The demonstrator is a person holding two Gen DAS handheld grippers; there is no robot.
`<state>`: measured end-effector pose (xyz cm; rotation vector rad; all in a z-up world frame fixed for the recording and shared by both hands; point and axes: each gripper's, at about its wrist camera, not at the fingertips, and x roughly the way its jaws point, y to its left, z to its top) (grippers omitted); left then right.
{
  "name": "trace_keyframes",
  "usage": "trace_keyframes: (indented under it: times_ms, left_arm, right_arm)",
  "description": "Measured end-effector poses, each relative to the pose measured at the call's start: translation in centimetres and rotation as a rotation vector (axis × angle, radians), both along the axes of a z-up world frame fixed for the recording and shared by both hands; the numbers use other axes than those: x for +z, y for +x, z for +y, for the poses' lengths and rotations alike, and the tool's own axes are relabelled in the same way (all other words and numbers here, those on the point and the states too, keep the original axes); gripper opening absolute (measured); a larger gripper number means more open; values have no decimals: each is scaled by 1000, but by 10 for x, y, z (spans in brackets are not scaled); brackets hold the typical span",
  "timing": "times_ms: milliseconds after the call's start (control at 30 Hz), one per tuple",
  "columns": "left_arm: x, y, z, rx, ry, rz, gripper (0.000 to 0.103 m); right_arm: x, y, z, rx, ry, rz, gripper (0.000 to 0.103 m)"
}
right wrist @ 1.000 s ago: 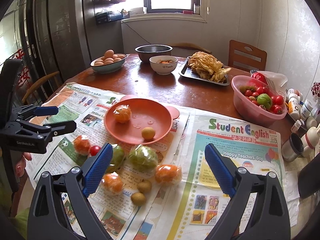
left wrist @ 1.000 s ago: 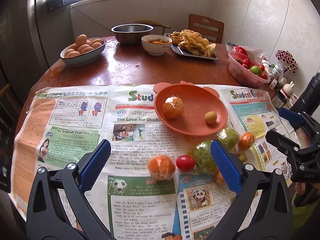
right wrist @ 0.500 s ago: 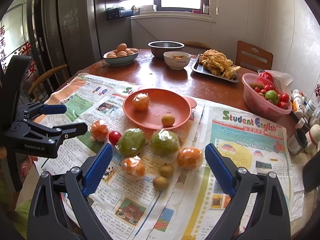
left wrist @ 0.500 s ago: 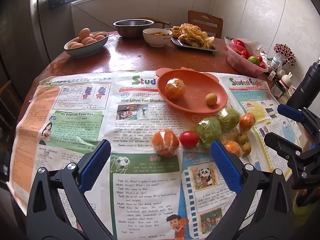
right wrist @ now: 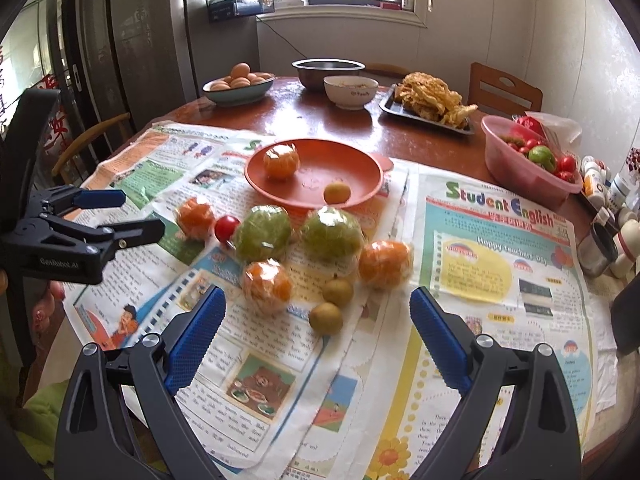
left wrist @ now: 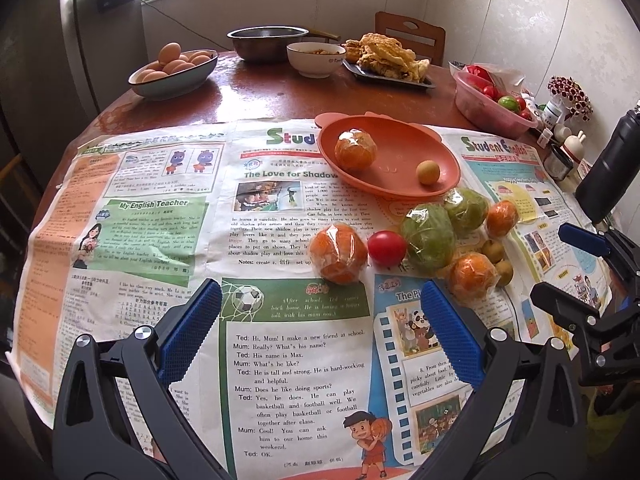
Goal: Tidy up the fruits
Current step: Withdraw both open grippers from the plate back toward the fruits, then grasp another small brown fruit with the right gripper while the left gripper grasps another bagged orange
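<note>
Both tools, left tool (left wrist: pixel 320 332) and right tool (right wrist: pixel 318 330), are hovering spread wide and empty; the plastic-wrapped round orange (left wrist: pixel 339 255) is lying on the newspaper just ahead of the left one, nearer it.

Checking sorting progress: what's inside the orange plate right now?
The orange plate holds one plastic-wrapped orange and one small yellow-brown fruit. The rest of its surface looks bare; nothing covers it.

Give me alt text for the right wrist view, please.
The right gripper, open and empty, hangs over a cluster of wrapped oranges, two green fruits, a tomato and small brown fruits on newspaper, near an orange plate.
</note>
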<state>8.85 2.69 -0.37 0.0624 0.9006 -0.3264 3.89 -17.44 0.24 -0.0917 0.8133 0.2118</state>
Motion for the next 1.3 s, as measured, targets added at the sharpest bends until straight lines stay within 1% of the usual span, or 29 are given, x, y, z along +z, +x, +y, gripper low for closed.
trace_keyframes:
  times_ms: [233, 300, 367, 400, 467, 567, 600, 667, 700, 767, 800, 867, 933, 1000, 1067, 1167, 1233, 1300]
  left_arm:
    - [-8, 3, -3, -6, 5, 13, 93]
    - [-10, 3, -4, -10, 2, 15, 91]
    - [-13, 5, -5, -13, 2, 23, 86]
    - [-15, 6, -5, -12, 1, 28, 85]
    - [-19, 8, -5, -14, -4, 40, 79]
    - [-24, 12, -6, -20, -12, 54, 64]
    - [-26, 15, -5, -23, -18, 62, 63]
    - [-26, 17, -5, -30, -26, 64, 55]
    - [-27, 18, -6, -32, -28, 65, 54]
    - [-27, 20, -6, -38, -38, 70, 50]
    - [-27, 22, -6, -40, -41, 72, 48]
    - [-27, 24, -6, -42, -45, 73, 42]
    - [-28, 26, -7, -44, -49, 77, 42]
    - [-28, 28, -8, -46, -49, 78, 41]
    - [-28, 30, -8, -47, -53, 79, 41]
    - [-27, 33, -9, -49, -58, 82, 38]
    - [-27, 35, -9, -50, -65, 83, 37]
    - [-27, 37, -9, -53, -71, 84, 34]
  right_arm:
    - [-19, -1, -11, -42, -31, 35, 93]
    - [-24, 0, -14, -50, -34, 46, 92]
    - [-28, 0, -16, -55, -33, 50, 91]
    - [-29, 0, -17, -57, -32, 53, 90]
    - [-33, 0, -17, -55, -25, 59, 82]
    - [-37, 2, -17, -52, -21, 70, 76]
    - [-38, 2, -17, -50, -18, 71, 75]
    - [-37, 3, -18, -49, -11, 68, 71]
    - [-38, 4, -18, -47, -7, 71, 69]
    - [-39, 5, -17, -43, -3, 75, 58]
    - [-40, 6, -16, -40, 1, 78, 55]
    - [-41, 7, -16, -35, 11, 85, 41]
    - [-42, 9, -15, -26, 24, 91, 34]
    - [-43, 11, -14, -15, 40, 95, 31]
    - [-44, 13, -11, -5, 39, 97, 26]
    - [-46, 15, -7, 5, 37, 104, 22]
    - [-47, 16, -6, 6, 36, 102, 22]
    - [-47, 17, -6, 8, 40, 102, 22]
